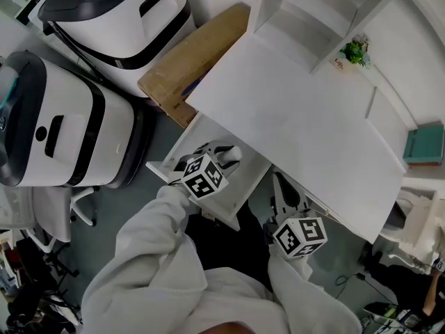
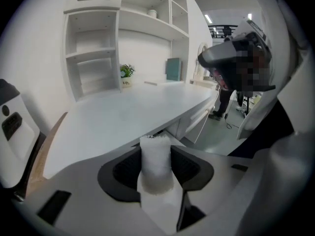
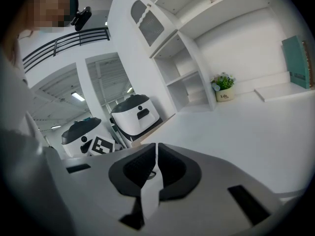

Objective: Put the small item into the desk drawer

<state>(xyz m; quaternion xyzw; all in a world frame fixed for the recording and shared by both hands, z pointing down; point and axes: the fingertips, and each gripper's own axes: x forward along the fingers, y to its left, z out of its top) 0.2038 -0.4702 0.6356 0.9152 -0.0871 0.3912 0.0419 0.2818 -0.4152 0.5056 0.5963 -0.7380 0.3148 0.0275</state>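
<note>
In the left gripper view a small white foam-like cylinder (image 2: 156, 162) stands upright between the black pads, and my left gripper (image 2: 156, 149) is shut on it. From the head view that left gripper (image 1: 224, 152) hangs over the open white drawer (image 1: 161, 168), which juts out from under the front edge of the white desk (image 1: 306, 124). The item itself is hidden there by the gripper. My right gripper (image 1: 288, 195) is further right, below the desk's front edge. In its own view the right gripper (image 3: 156, 150) has its jaws together with nothing between them.
Two white-and-black machines (image 1: 62, 127) (image 1: 118, 16) stand left of the desk, and a cardboard panel (image 1: 191, 58) leans at its left end. A shelf unit (image 1: 313, 12), a small potted plant (image 1: 355, 50) and a teal box (image 1: 424, 143) line the desk's back. A chair base (image 1: 76, 204) is at lower left.
</note>
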